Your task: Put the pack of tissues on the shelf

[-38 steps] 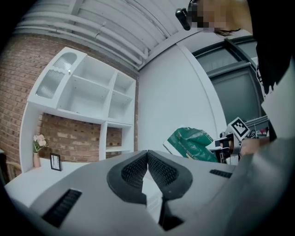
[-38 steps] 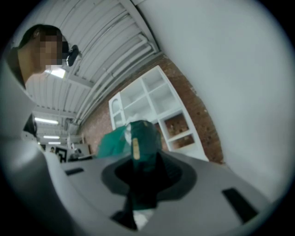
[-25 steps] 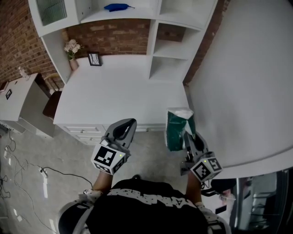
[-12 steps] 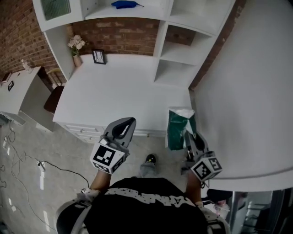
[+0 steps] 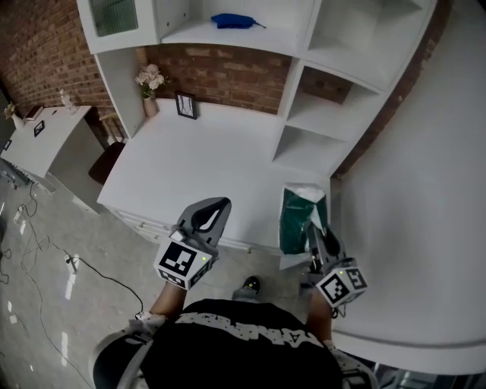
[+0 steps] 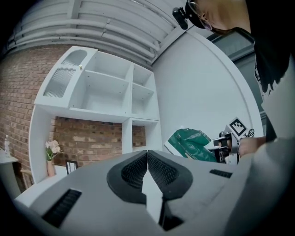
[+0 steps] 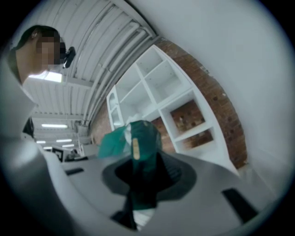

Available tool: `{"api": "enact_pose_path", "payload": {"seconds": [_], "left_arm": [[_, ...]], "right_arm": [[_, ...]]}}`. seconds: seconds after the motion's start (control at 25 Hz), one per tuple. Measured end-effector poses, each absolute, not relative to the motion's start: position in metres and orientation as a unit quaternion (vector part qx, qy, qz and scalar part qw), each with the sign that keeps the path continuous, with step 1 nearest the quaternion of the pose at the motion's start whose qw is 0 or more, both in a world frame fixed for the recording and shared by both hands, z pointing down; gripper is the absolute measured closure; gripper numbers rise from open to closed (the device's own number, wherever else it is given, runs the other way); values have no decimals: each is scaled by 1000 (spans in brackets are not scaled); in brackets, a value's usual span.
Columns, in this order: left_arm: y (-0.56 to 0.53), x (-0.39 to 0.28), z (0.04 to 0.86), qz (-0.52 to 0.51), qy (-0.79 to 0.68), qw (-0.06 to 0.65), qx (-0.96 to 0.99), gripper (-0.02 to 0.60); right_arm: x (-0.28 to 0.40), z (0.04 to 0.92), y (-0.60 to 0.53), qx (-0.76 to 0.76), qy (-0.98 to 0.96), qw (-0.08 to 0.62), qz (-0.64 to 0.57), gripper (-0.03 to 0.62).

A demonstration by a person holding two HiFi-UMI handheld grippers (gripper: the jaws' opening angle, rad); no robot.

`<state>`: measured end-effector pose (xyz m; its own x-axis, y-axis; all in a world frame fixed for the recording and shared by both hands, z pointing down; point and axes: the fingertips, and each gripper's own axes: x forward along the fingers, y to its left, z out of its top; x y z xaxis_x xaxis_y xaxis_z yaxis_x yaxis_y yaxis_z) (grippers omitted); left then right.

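Holding a green pack (image 5: pixel 301 216) in the right gripper (image 5: pixel 313 232), jaws part-way apart and clamped on the pack's lower end; confirmed in the right gripper view, with green wrapper filling the gap between the pads. Carried upright in the air, white tissue showing at the top, near the front right corner of the desk (image 5: pixel 205 163). Not yet on the shelf (image 5: pixel 323 114). Left gripper (image 5: pixel 215 207) noted to the left, well apart from the pack, pointing toward the desk; jaws fully together, tips meeting, nothing between them. Shelf standing on the back of the desk against a brick wall (image 5: pixel 228 76), white, with open compartments stacked one above another at the right. Blue item (image 5: pixel 231 20) lying on an upper board near the centre. Vase (image 5: pixel 150 102) of pale flowers and small dark frame (image 5: pixel 185 105) standing at the back left of the desk, near each other. White wall (image 5: pixel 425 190) running along the right side, close to the right gripper. Low white cabinet (image 5: pixel 42 144) standing left of the desk on a grey floor (image 5: pixel 45 304). Dark top (image 5: pixel 243 357) with white print filling the bottom of the head view, between the two arms.
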<state>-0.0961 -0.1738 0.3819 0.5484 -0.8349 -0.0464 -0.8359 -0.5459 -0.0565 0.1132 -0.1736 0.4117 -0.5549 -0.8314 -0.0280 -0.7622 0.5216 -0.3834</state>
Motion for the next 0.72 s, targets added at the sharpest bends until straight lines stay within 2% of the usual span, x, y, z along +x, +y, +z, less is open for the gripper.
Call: {"api": "enact_pose_path", "payload": {"seconds": [0.72], "left_arm": [[-245,-72,367,-4,532,48,-846,545]], "right_arm": [[139,409,-270,-400,893,114,-173,493]]}}
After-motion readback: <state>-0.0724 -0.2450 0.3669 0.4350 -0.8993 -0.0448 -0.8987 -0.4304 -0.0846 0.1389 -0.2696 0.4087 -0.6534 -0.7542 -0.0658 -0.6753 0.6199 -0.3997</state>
